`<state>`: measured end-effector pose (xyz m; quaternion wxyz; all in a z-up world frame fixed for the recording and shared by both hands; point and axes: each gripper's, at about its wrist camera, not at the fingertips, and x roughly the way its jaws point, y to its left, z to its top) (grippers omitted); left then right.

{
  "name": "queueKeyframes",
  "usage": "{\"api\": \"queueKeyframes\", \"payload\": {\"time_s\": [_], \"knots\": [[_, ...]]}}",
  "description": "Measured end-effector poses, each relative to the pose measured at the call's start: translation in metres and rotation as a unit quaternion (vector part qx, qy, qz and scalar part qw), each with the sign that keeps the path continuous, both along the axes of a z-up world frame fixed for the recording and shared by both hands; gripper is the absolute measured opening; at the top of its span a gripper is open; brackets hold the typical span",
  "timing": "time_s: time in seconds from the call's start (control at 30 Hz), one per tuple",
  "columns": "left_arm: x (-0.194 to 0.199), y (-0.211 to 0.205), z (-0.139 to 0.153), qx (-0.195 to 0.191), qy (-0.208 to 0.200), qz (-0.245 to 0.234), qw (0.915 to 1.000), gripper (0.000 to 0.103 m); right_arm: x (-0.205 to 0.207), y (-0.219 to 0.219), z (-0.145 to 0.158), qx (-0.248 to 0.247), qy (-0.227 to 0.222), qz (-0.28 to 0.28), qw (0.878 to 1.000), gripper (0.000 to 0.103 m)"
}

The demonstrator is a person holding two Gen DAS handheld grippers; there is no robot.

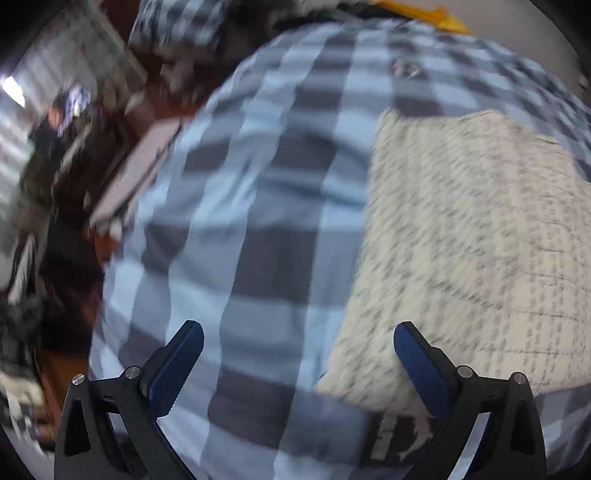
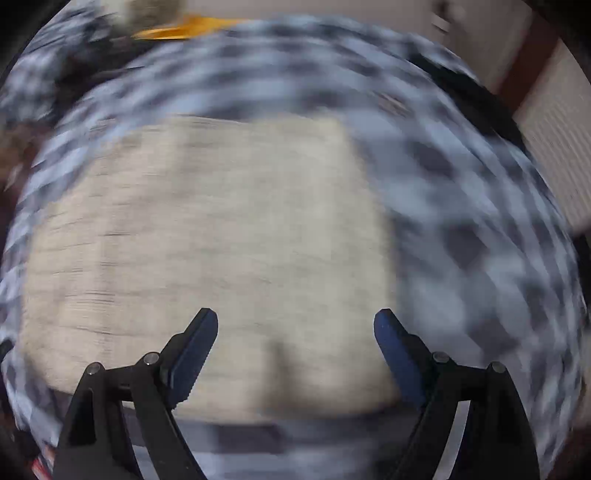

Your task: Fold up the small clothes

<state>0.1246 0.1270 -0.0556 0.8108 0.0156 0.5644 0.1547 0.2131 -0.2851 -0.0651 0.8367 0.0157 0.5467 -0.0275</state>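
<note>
A cream garment point(image 1: 465, 236) with rows of small dark marks lies flat on a blue-and-grey checked bedcover point(image 1: 258, 206). In the left wrist view my left gripper point(image 1: 298, 334) hangs open above the garment's lower left corner, one blue pad over the checks and the other over the cream cloth, nothing between them. In the blurred right wrist view the same cream garment point(image 2: 221, 236) fills the middle as a rough rectangle. My right gripper point(image 2: 295, 325) stands open over its near edge, with its jaws empty.
The checked bedcover point(image 2: 461, 221) spreads around the garment on all sides. A yellow-orange item point(image 1: 436, 18) lies at the bed's far edge. Left of the bed is a reddish floor point(image 1: 110, 251) with cluttered dark objects. A pale wall with a brown strip point(image 2: 532, 62) stands at right.
</note>
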Motion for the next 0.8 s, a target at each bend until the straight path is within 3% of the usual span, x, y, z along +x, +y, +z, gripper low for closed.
{"api": "queueKeyframes", "payload": {"time_s": [0.1, 0.17, 0.3, 0.37, 0.47, 0.53, 0.57, 0.6, 0.67, 0.7, 0.8], "knots": [[0.008, -0.022, -0.004, -0.039, -0.032, -0.041, 0.9979, 0.103, 0.022, 0.072, -0.012, 0.031, -0.022, 0.089, 0.995, 0.084], [0.016, -0.040, -0.028, -0.074, -0.005, -0.068, 0.9949, 0.103, 0.027, 0.113, -0.019, 0.036, -0.044, 0.146, 0.988, 0.084], [0.012, -0.055, -0.068, -0.056, 0.057, -0.098, 0.9920, 0.103, 0.040, 0.167, -0.065, -0.034, -0.002, 0.221, 0.975, 0.084], [0.010, -0.042, -0.075, -0.098, 0.054, -0.083, 0.9902, 0.103, 0.043, 0.163, -0.092, -0.074, 0.026, 0.240, 0.967, 0.084], [0.009, -0.014, -0.088, -0.193, 0.073, -0.027, 0.9781, 0.103, 0.039, 0.126, -0.091, -0.035, 0.018, 0.254, 0.966, 0.084], [0.006, -0.004, -0.093, -0.229, 0.079, -0.009, 0.9702, 0.103, 0.041, 0.078, -0.088, 0.007, 0.028, 0.236, 0.971, 0.088], [0.005, -0.004, -0.093, -0.230, 0.079, -0.009, 0.9699, 0.103, 0.043, 0.056, -0.087, 0.028, 0.035, 0.220, 0.975, 0.088], [0.004, -0.003, -0.093, -0.227, 0.078, -0.010, 0.9707, 0.103, 0.046, 0.023, -0.086, 0.004, 0.040, 0.182, 0.983, 0.088], [0.001, -0.006, -0.091, -0.210, 0.074, -0.018, 0.9747, 0.103, 0.048, -0.036, -0.089, -0.096, 0.048, 0.108, 0.988, 0.091], [0.000, -0.009, -0.088, -0.202, 0.072, -0.022, 0.9764, 0.103, 0.048, -0.058, -0.090, -0.108, 0.054, 0.088, 0.989, 0.093], [-0.001, -0.028, -0.076, -0.176, 0.070, -0.028, 0.9815, 0.103, 0.041, -0.153, -0.082, -0.068, 0.078, -0.022, 0.994, 0.093]]}}
